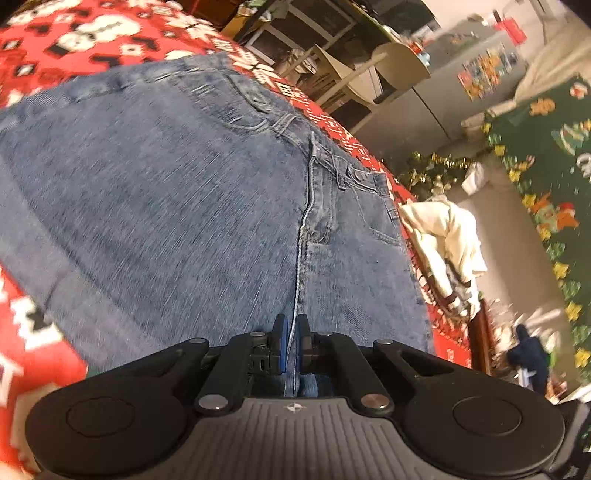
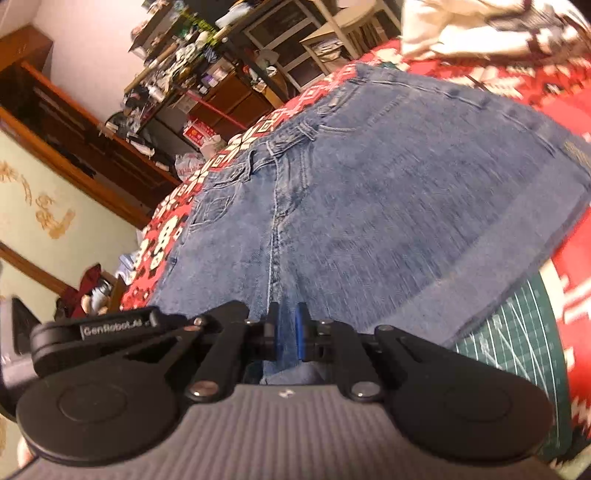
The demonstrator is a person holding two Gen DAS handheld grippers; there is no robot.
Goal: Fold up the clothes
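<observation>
I see the jeans point(image 1: 192, 192) spread flat over a red patterned blanket point(image 1: 55, 40), waistband far from me. My left gripper point(image 1: 291, 343) pinches a denim fold; my right gripper point(image 2: 288, 332) clamps denim too. A green cutting mat point(image 2: 517, 332) peeks out beside the denim. A cream garment point(image 1: 443, 236) lies at the blanket's edge, cluttered shelves point(image 2: 192, 55) beyond.

The blue denim jeans point(image 1: 192, 192) lie spread across a red patterned blanket point(image 1: 92, 33), waistband at the far side with belt loops and front pockets showing. The fabric is mid-blue with a faded, streaked wash. A stitched seam runs from the fly toward the near edge. In the right wrist view the jeans point(image 2: 369, 206) show a paler band of cloth along the right near edge, and their near part rises off the surface.
</observation>
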